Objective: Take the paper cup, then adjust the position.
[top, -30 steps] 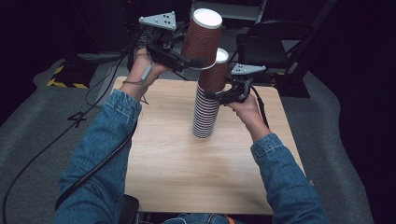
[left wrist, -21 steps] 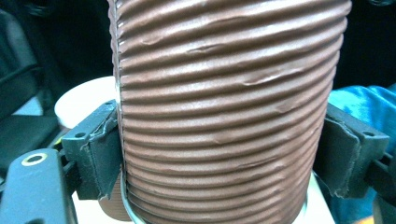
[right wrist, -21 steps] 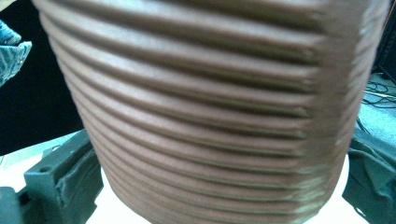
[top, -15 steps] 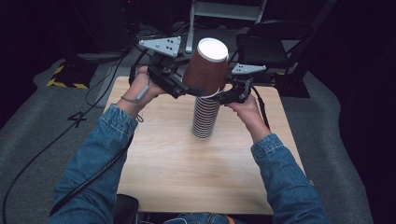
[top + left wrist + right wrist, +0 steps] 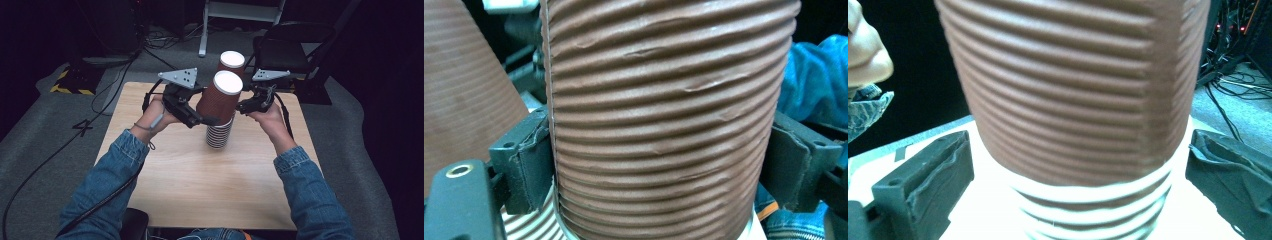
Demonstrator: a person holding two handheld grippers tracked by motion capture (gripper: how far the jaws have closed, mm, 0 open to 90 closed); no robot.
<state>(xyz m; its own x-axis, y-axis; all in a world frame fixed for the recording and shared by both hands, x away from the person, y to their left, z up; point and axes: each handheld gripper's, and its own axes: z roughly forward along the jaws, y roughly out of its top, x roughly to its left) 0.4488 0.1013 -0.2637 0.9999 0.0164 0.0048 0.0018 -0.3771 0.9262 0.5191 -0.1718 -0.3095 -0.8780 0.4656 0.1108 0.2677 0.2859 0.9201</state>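
1. The left gripper [image 5: 207, 120] squeezes one brown cup [image 5: 218, 100] between its two jaws. In the left gripper view both black pads [image 5: 526, 165] press flat on the cup's bumpy sides, so it cannot slip out.
2. This cup is upside down and leans a little. It sits over the top of the stack of cups [image 5: 219, 132], which stands near the middle of the wooden table [image 5: 165, 190]. I think it is being slid onto the stack or pulled off it.
3. The right gripper [image 5: 246, 106] is close to the stack on the other side. In the right gripper view its jaws are spread wide, with a gap on each side of the cups [image 5: 1073, 100], so it holds nothing. It may be there to steady the stack.
4. Another cup [image 5: 231, 64] shows behind the first one. It is hard to tell what it stands on.
5. The stack is well away from every table edge. There is lots of bare wood in front of it and at both sides for moving the cups.
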